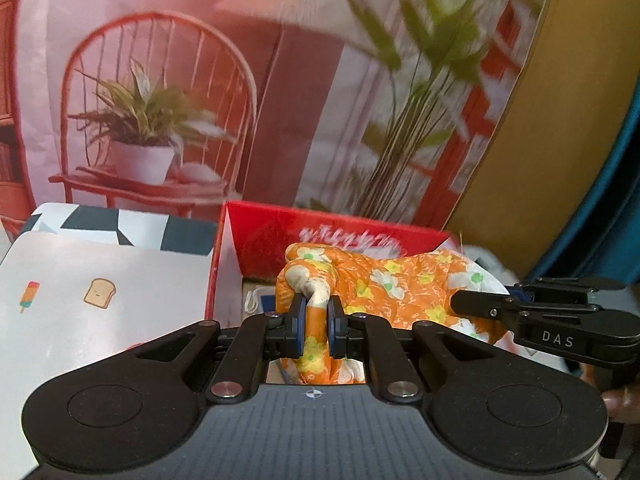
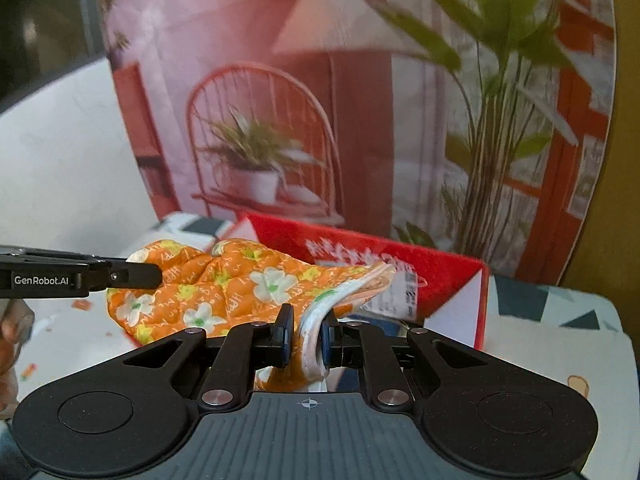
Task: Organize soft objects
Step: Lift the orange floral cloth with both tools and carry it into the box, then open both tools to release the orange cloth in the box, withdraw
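**poster1:** So both grippers have hold of the same thing here. It's an orange floral oven mitt, quilted, white and yellow flowers on it. The left gripper has its jaws pinched together on a bunched-up fold of the fabric at one end, you can see the pale lining squeezed between the blue pads

**poster2:** And the right one?

**poster1:** The right gripper is clamped on the white-trimmed edge at the cuff end. From the right wrist view the mitt stretches away to the left, where the other gripper comes in from the side with GenRobot.AI printed on it

**poster2:** Where's the mitt sitting, on the table or in something?

**poster1:** It's held up between the two of them, right over the open red box, which has white script on its inner back wall. Can't tell if any part of it touches the box. There's other stuff down inside, too hidden to name

**poster2:** What's around it?

**poster1:** A tablecloth with little toast and popsicle prints plus a dark geometric pattern, and behind it all a big printed backdrop showing a red chair, potted plant and lamp
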{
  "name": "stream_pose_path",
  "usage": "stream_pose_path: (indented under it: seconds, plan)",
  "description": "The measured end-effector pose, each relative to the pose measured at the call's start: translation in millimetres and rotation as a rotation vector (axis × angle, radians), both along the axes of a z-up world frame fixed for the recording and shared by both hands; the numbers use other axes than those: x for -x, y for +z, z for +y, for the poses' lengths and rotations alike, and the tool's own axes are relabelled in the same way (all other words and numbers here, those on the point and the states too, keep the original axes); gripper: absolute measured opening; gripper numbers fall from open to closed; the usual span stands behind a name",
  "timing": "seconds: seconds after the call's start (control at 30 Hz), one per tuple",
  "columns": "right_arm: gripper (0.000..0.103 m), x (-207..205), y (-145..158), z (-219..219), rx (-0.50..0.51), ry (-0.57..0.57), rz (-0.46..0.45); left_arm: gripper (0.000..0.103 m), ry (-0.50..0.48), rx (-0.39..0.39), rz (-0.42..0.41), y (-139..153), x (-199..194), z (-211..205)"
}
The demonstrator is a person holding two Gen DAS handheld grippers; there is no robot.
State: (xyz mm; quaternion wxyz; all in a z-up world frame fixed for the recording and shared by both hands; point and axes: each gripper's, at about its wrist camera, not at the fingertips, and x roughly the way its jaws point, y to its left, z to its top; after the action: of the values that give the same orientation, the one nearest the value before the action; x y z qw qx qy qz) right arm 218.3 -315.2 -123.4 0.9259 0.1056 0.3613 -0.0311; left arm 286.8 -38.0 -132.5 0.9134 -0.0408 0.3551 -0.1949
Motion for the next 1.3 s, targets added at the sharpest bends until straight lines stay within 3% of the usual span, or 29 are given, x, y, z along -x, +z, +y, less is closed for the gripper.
stream_pose_path:
  seconds: [0.27, 0.37, 0.73, 0.93, 1.0, 1.07, 1.3]
  plan:
    - [0.013, -30, -68, -7, -0.045, -0.042, 0.177, 0.012, -0.029, -0.121, 0.13, -42, -39, -23]
    - [0.013, -34, -87, -9, -0.111, -0.064, 0.244, 0.012, -0.053, -0.176, 0.157, -52, -43, -28]
    - [0.013, -48, -104, -4, -0.149, -0.094, 0.339, 0.012, -0.079, -0.24, 0.227, -68, -47, -33]
    - [0.017, -46, -105, -4, -0.125, -0.113, 0.348, 0.017, -0.077, -0.228, 0.215, -63, -47, -28]
    - [0.026, -43, -101, -3, -0.093, -0.124, 0.335, 0.038, -0.074, -0.206, 0.207, -58, -45, -26]
    - [0.032, -38, -96, -3, -0.09, -0.134, 0.306, 0.044, -0.072, -0.191, 0.175, -52, -40, -22]
    - [0.055, -10, -64, -1, -0.03, -0.135, 0.162, 0.044, -0.085, -0.151, 0.089, -21, -11, -10]
